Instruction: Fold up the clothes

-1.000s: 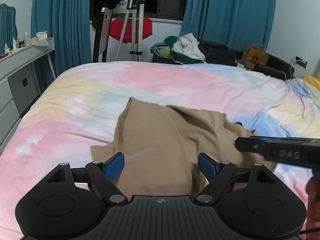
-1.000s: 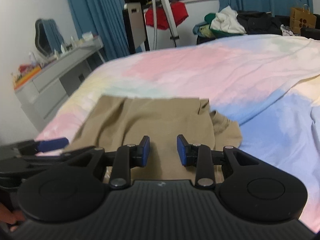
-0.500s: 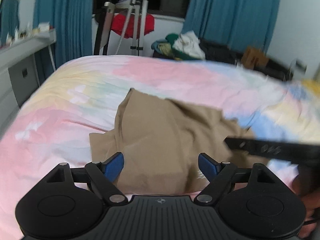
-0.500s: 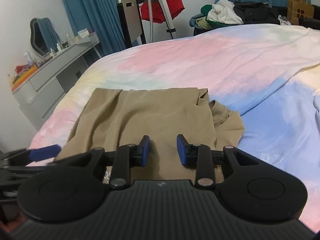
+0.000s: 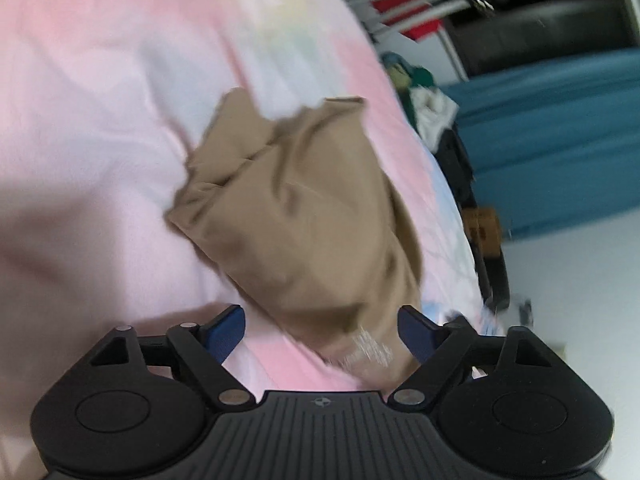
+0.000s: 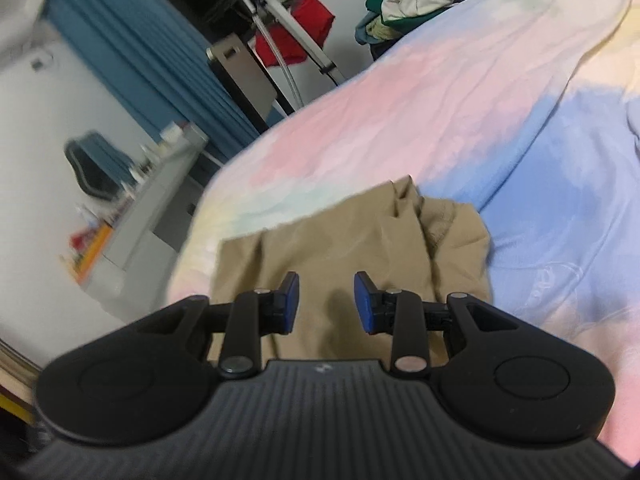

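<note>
- Tan fabric: one garment (image 5: 304, 216), part-folded and rumpled, lying on the pastel tie-dye bedspread (image 5: 100, 100), directly ahead of both my grippers.
- Change, left: my left gripper (image 5: 320, 330) has rolled hard, so its view now tilts steeply; the picture is blurred. It sits lower and closer to the garment's near corner than a second ago.
- Left jaws: wide, closing slightly, fabric between them but not pinched.
- Right gripper (image 6: 326, 302): jaws narrow, unchanged, nothing clamped; also rolled, less so.
- Reading: likely lining up for the next fold grab.
- Left view only: the garment's near corner with pale print (image 5: 370, 346).
- Right view only: the collar seam (image 6: 444, 220), the grey dresser (image 6: 160, 200), the mirror (image 6: 94, 168).
</note>
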Motion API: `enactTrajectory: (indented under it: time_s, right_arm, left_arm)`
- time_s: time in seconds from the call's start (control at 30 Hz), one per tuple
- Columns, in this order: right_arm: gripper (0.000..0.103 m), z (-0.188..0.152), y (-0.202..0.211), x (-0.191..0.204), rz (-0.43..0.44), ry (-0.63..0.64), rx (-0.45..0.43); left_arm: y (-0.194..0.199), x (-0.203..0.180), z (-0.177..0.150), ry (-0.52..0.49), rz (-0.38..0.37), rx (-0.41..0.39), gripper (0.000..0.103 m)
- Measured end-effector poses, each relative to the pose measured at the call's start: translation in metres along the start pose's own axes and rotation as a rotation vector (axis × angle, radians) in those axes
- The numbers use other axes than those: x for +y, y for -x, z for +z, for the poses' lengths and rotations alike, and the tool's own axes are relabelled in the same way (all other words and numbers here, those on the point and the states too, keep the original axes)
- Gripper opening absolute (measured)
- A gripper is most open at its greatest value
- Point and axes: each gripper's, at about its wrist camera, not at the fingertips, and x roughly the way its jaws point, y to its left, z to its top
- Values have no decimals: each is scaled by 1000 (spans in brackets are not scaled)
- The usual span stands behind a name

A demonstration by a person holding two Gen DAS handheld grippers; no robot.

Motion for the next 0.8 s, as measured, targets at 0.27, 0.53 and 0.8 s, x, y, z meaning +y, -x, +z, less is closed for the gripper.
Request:
enactTrajectory:
  time_s: [0.27, 0.53, 0.8]
  right_arm:
    - [39, -7, -4, -6, 227, -249, 89]
    - [88, -53, -51, -18, 388, -643, 285]
    - [84, -51, -55, -59, 249, -826, 62]
  left_arm:
    - [-6, 7, 17, 79, 6, -89, 52]
    - [5, -13, 27, 19, -100, -147, 21]
    - [13, -16, 27, 23, -149, -152, 20]
